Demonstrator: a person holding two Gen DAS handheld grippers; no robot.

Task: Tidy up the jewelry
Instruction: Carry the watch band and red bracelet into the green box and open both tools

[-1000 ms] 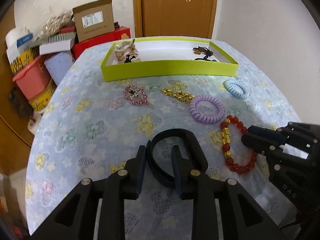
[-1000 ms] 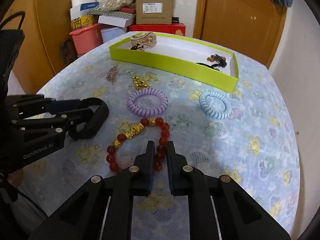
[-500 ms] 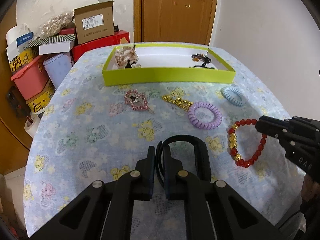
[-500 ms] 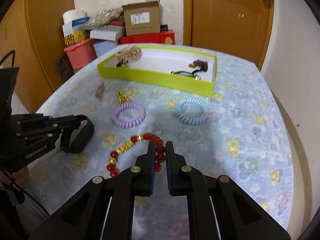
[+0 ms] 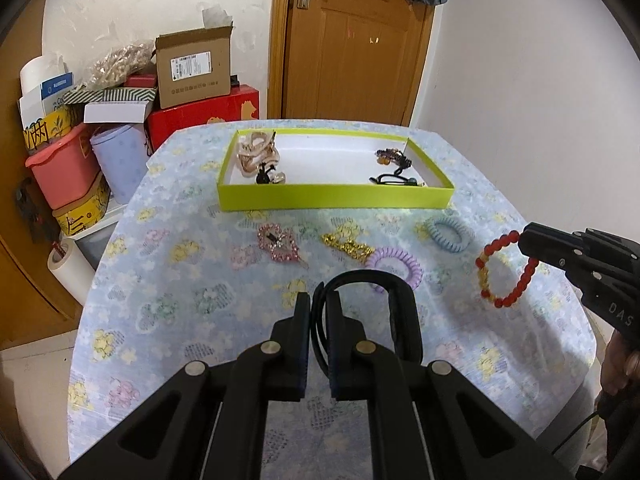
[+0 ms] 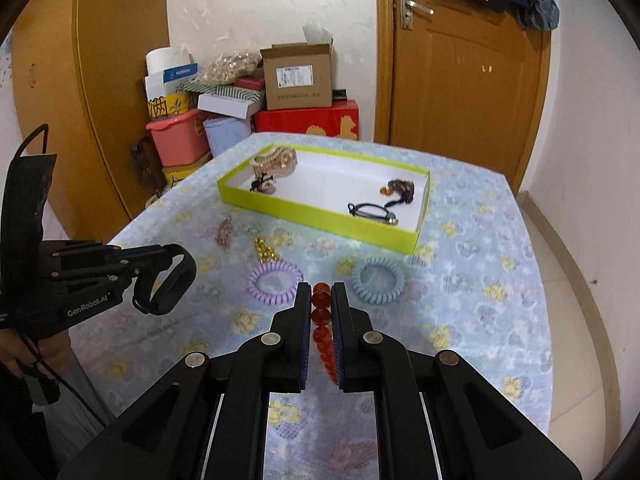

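**Both tongs loaded above the table**

Your left gripper is clenched on the black band bracelet, your right gripper on the red bead bracelet. At mid-frame, between you and the lime-green shallow cardboard tray, lie a purple coil hair tie, blue coil hair tie, gold chain and pink rhinestone clip. The tray holds a beige claw clip and dark hair ties.

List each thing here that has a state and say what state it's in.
left gripper: shut on the black bangle, lifted
right gripper: shut on the red bead bracelet, lifted
green tray: open, partly filled
door: closed
cardboard box: flaps open
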